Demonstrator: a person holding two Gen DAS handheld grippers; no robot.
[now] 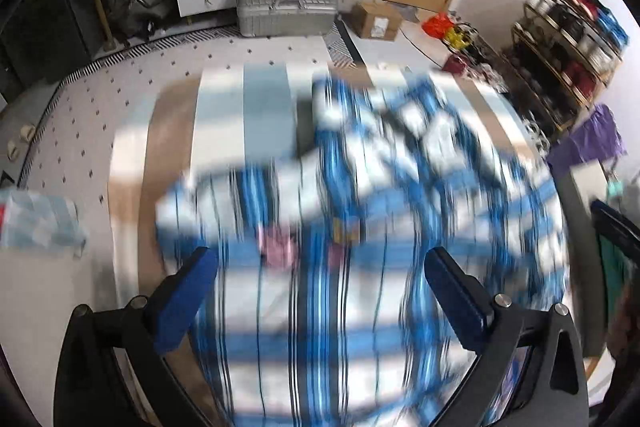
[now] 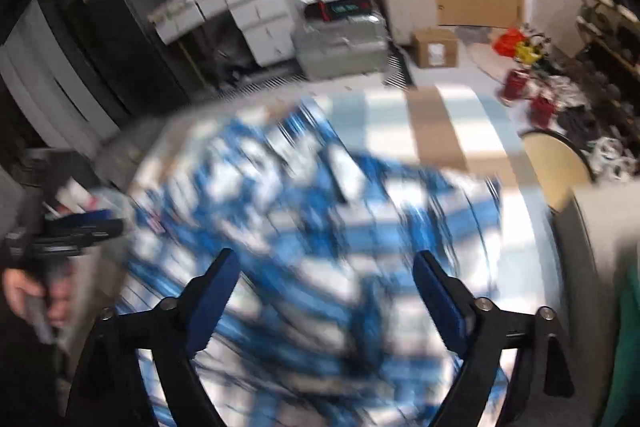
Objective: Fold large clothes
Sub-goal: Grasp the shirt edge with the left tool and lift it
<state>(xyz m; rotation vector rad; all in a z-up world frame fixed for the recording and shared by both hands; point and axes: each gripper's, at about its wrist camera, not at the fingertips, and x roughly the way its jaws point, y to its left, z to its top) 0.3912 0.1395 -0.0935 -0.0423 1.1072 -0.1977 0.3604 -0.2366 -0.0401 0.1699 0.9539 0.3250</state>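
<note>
Below both hand-held grippers: plaid shirt [image 1: 360,227].

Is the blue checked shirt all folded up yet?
Not yet. The blue plaid shirt lies rumpled on the striped cloth, no neat folds showing. Both the left gripper and right gripper are open above it, holding nothing. All the folding is left.

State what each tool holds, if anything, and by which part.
Nothing is held. The left tool and right tool are both open above the blue plaid shirt, with no cloth between their pads.
</note>
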